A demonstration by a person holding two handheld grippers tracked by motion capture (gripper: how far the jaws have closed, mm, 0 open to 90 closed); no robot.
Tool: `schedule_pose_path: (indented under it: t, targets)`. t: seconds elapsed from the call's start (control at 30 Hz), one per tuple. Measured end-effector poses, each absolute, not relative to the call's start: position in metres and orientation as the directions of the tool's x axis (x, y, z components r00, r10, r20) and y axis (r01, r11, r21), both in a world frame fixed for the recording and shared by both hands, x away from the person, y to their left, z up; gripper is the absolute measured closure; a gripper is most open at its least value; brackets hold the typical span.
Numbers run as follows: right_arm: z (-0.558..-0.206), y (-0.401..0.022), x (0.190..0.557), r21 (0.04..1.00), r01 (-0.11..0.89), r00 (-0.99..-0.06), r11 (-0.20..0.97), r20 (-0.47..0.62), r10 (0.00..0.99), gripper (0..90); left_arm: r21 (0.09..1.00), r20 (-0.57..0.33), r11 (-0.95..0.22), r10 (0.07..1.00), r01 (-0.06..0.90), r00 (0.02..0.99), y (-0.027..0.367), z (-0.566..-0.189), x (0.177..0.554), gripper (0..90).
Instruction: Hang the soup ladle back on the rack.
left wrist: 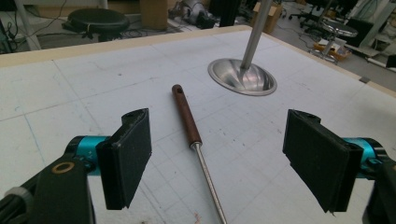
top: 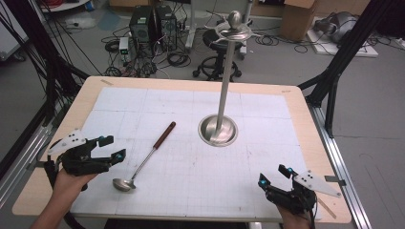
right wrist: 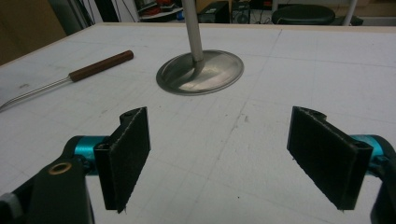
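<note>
Now lower left claw (left wrist: 217, 156), wide open and empty, squarely over ladle (top: 144, 159) handle; keep right claw (right wrist: 219, 156) wide, empty, clear of stand (top: 218, 130).

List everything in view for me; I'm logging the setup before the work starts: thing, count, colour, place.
ladle: one, steel with a brown handle, lying left of centre on the mat, bowl nearest the person
stand: one, silver, round base right of centre, upright pole with a knob on top
mat: one, white, gridded, covering the table
table: one, pale wood
left gripper: one, black, near left of the mat, open, empty
right gripper: one, black, near right corner, open, empty
</note>
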State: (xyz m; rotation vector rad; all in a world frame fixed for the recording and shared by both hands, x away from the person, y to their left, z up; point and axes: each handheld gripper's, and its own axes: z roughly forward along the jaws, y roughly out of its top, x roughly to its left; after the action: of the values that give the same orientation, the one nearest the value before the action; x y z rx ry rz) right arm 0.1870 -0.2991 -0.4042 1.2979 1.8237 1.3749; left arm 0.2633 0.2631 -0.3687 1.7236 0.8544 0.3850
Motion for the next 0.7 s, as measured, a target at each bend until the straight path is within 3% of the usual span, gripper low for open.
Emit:
schedule_pose_path:
  t: [0.3,0.7]
  targets:
    - [-0.404,-0.296,0.189,0.922,0.386,-0.418,0.038,0.137,0.898,20.3,0.847,-0.174,-0.235,0.724,0.476,0.667,0.247,-0.367,0.278,23.0]
    - [-0.403,-0.3,0.186,0.923,0.381,-0.413,0.045,0.126,0.902,20.4,0.728,-0.157,-0.397,0.697,0.559,0.7,0.221,-0.379,0.3,39.3]
